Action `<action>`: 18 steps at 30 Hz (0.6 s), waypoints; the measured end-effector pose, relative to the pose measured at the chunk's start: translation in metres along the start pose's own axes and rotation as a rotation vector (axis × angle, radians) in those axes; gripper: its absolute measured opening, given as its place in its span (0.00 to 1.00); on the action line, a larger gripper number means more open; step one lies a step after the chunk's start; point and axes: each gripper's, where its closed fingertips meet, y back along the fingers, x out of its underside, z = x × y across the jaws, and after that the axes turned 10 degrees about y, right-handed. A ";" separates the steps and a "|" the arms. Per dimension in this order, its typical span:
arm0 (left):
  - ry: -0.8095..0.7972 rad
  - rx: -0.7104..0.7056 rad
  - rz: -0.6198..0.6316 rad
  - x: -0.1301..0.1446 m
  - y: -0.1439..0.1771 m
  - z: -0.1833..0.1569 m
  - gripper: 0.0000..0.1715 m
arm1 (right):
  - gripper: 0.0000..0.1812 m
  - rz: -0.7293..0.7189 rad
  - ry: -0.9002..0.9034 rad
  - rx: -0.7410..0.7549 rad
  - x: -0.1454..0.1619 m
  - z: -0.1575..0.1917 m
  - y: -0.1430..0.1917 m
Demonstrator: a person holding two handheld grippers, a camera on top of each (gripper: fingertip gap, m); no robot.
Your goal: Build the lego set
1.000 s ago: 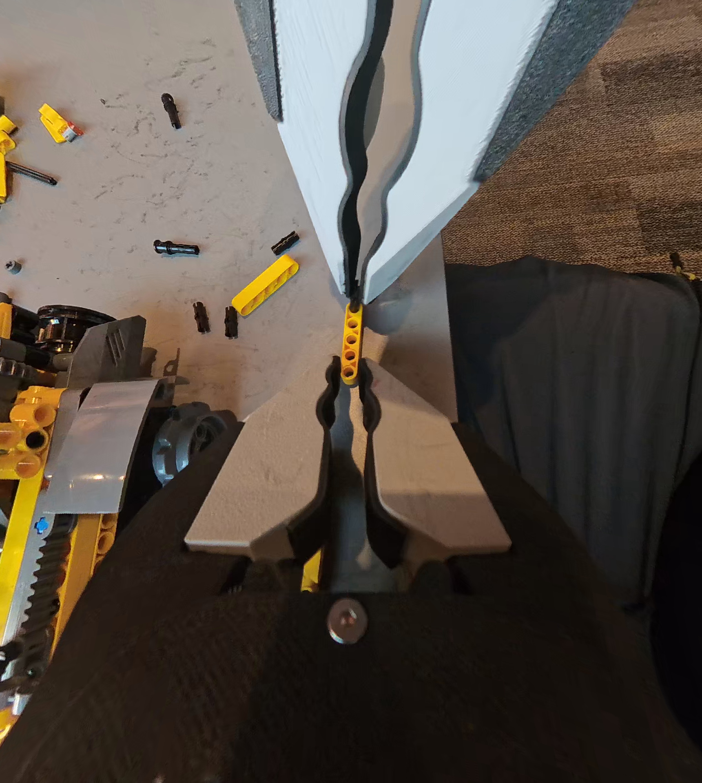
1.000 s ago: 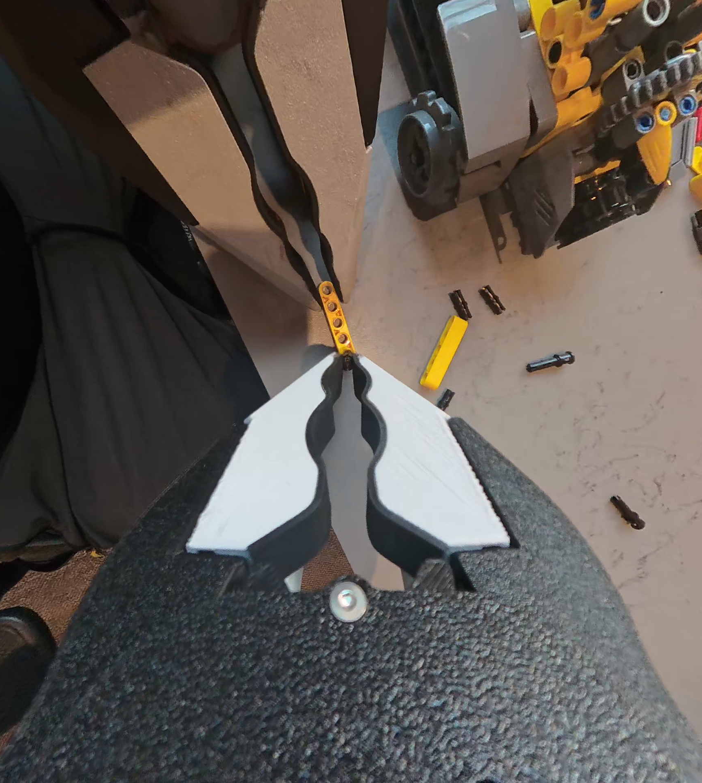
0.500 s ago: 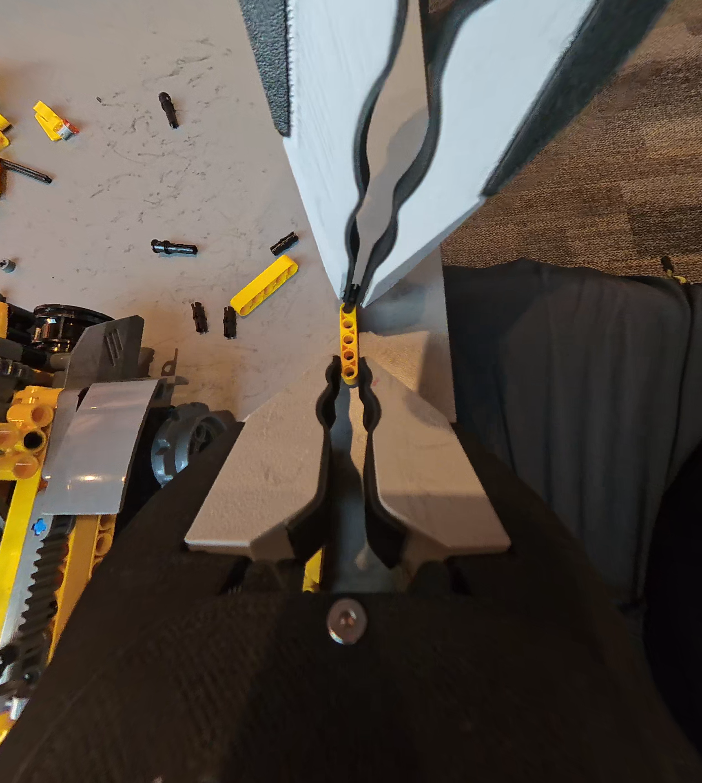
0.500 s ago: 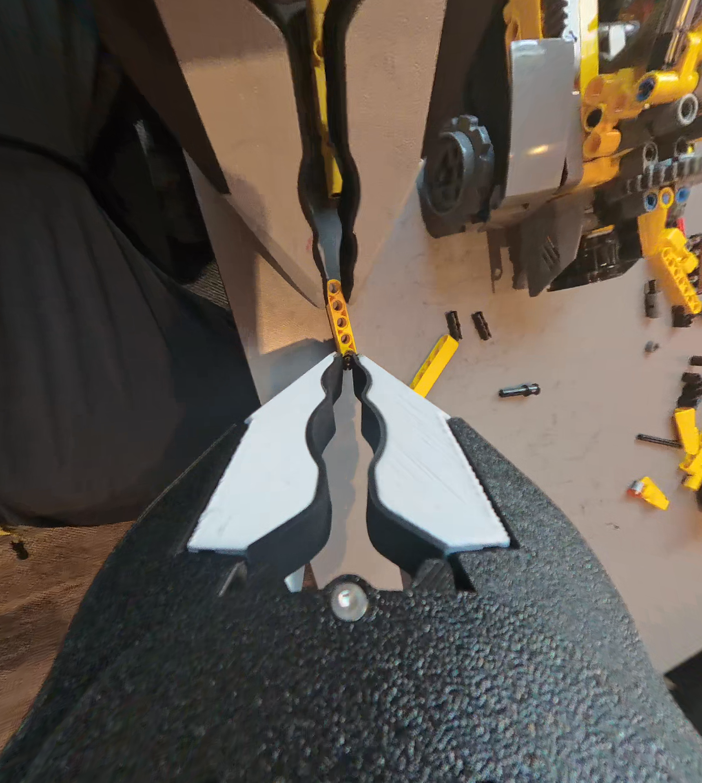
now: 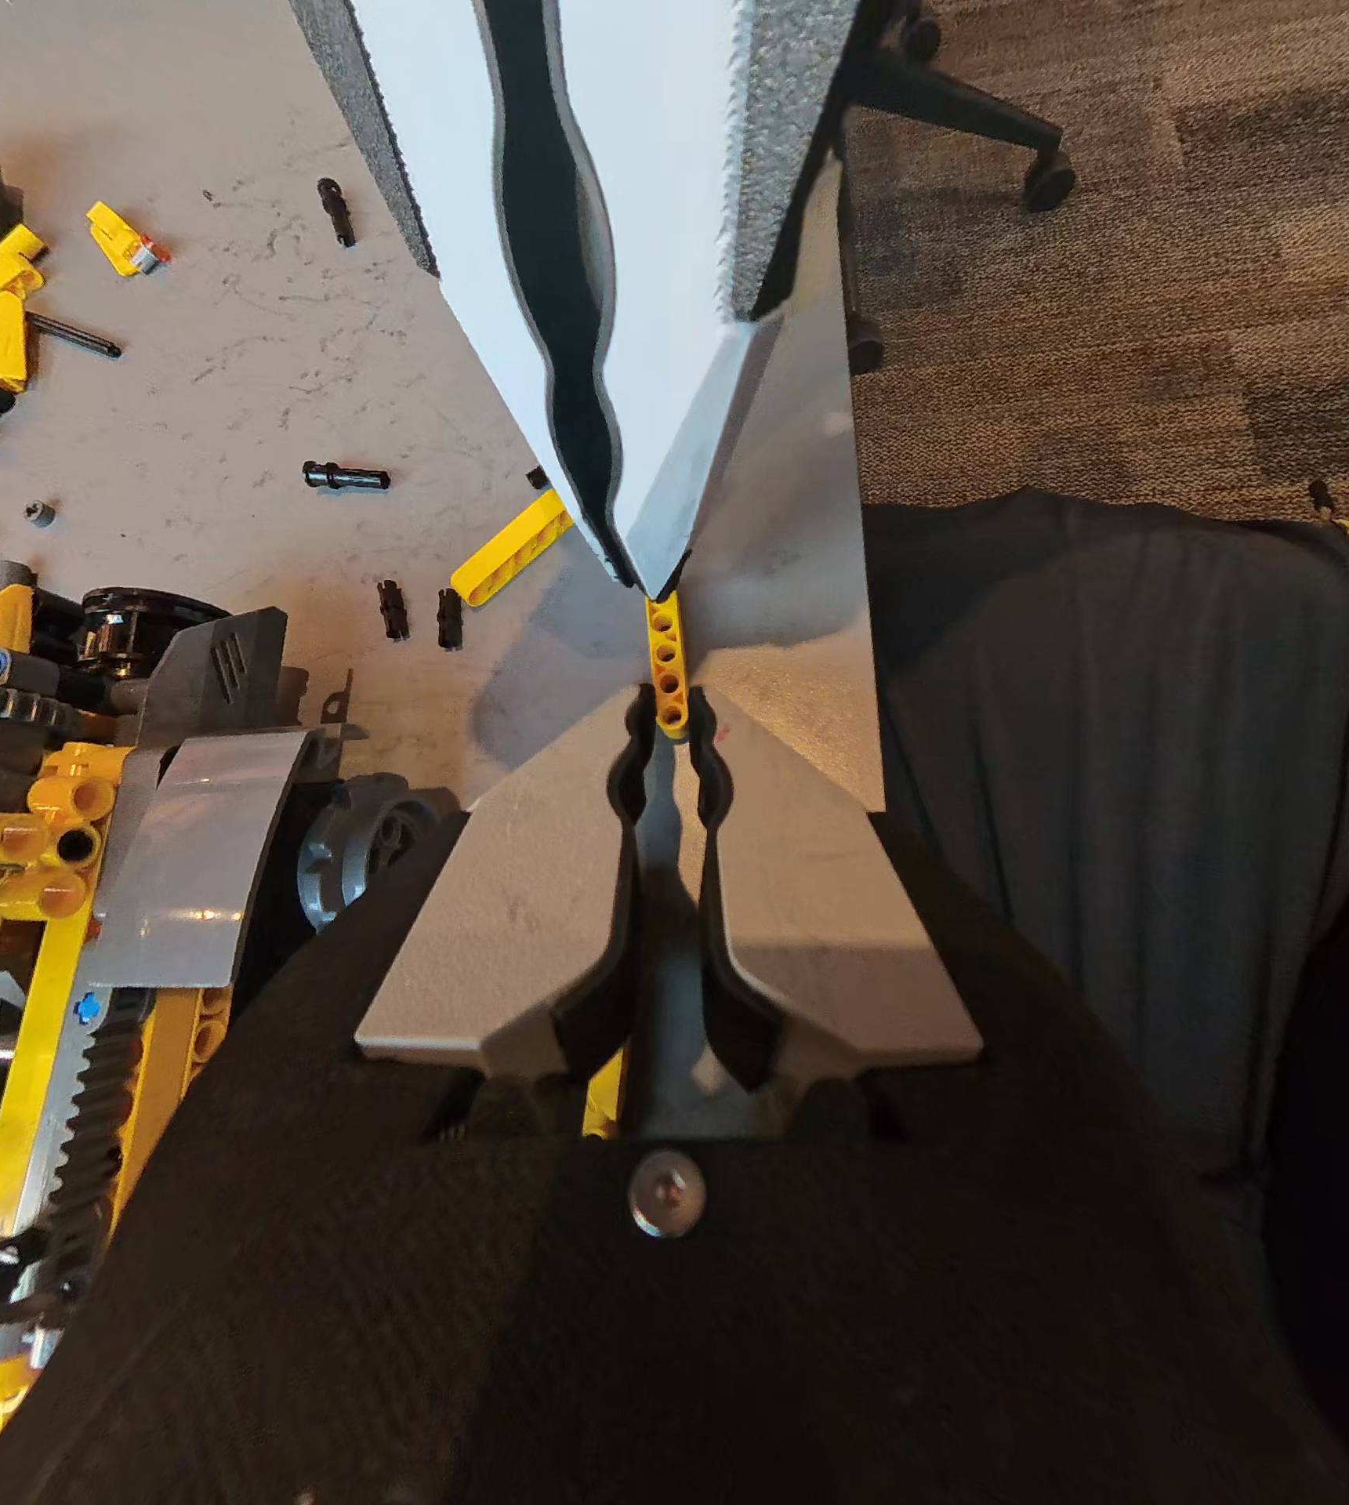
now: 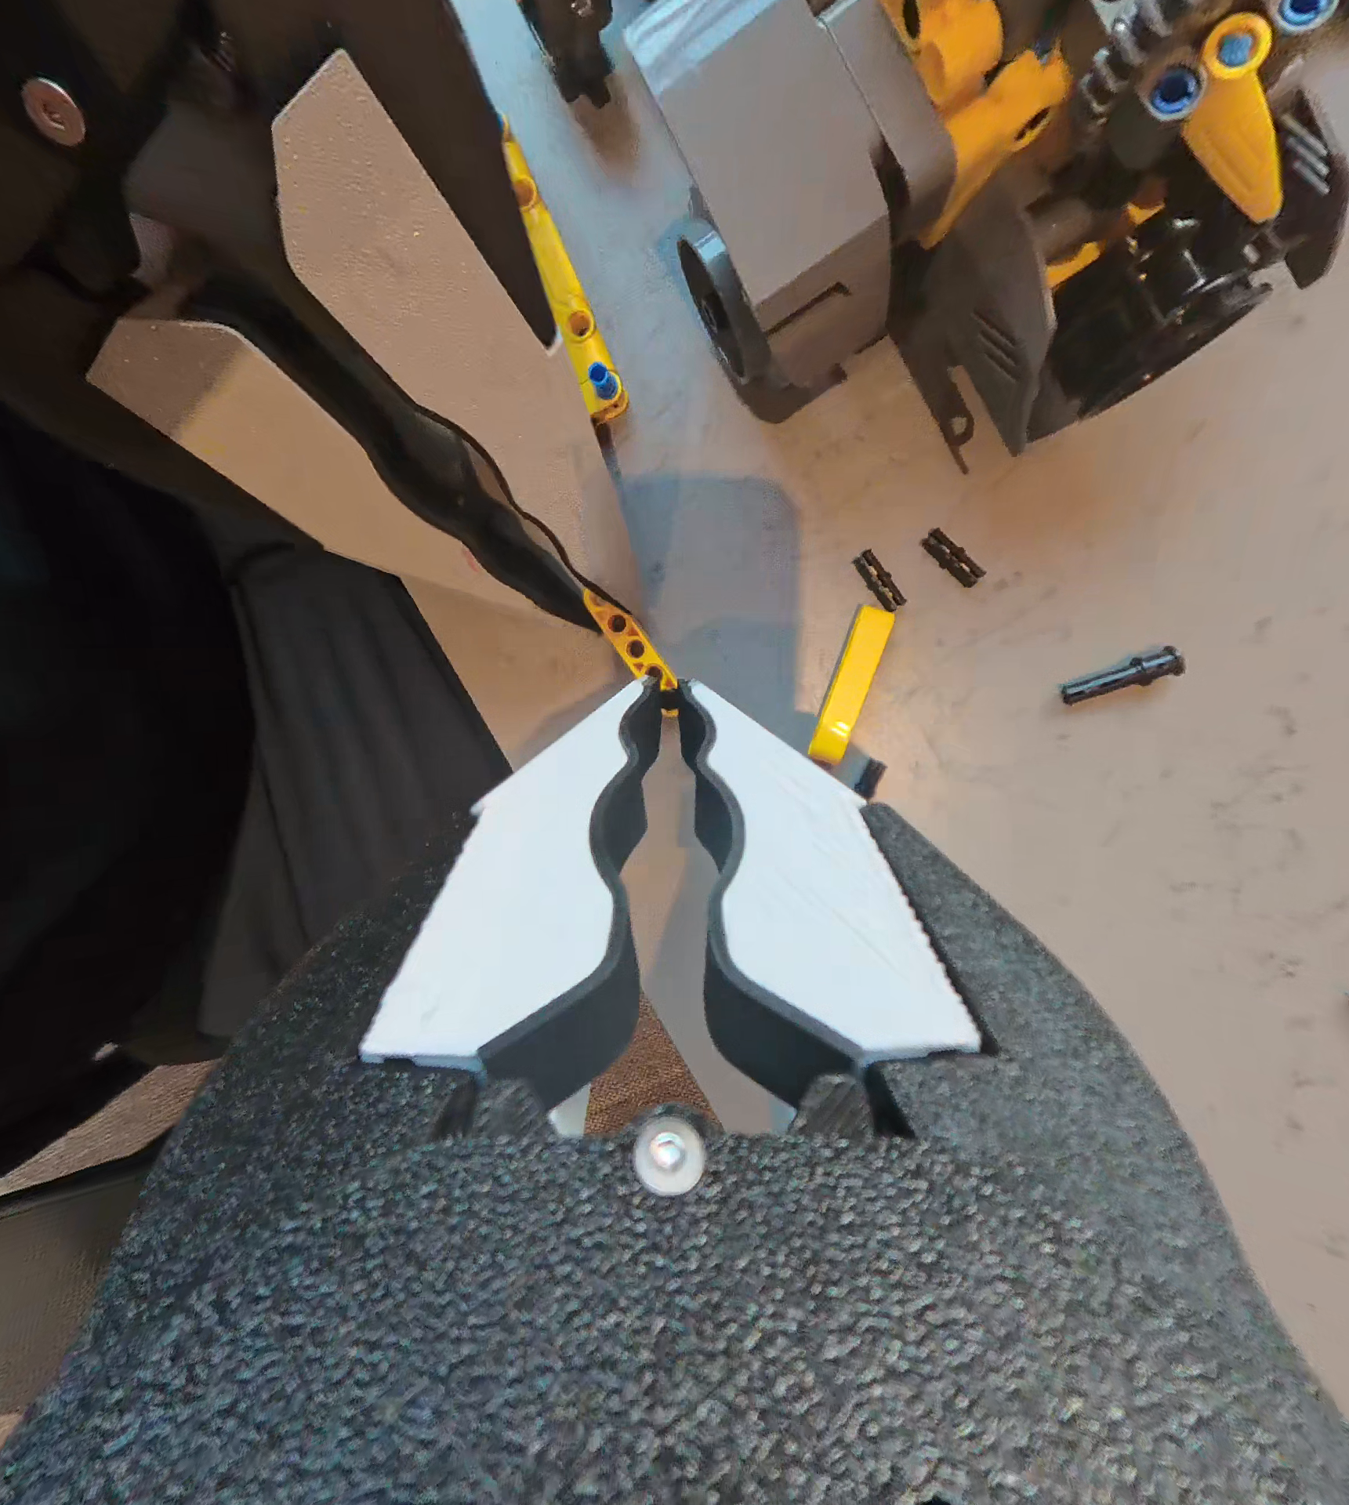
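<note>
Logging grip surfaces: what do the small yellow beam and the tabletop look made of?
Beam: looks like moulded plastic, glossy yellow, with a row of round holes; both hand-held grippers pinch it. Tabletop: smooth matte beige with dark scuffs, probably laminate; can't confirm.

My left gripper sits low in the middle of its own view, grey fingers drawn nearly together and pinching at the tips, pointing up the frame. My right gripper shows the same in its view, white fingers closed to a narrow tip gap. The two meet tip to tip: the right one comes down from the top centre of the left view, the left one slants in from the upper left of the right view.
</note>
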 end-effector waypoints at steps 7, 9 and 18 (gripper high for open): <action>0.034 0.015 -0.003 -0.001 0.001 0.002 0.03 | 0.02 -0.040 -0.033 -0.042 0.001 0.000 0.001; 0.048 0.025 -0.006 -0.001 0.001 0.002 0.03 | 0.02 -0.026 -0.021 -0.032 0.005 0.001 0.001; 0.035 0.010 -0.003 -0.001 0.000 0.002 0.03 | 0.02 -0.023 0.124 0.123 0.002 0.000 0.001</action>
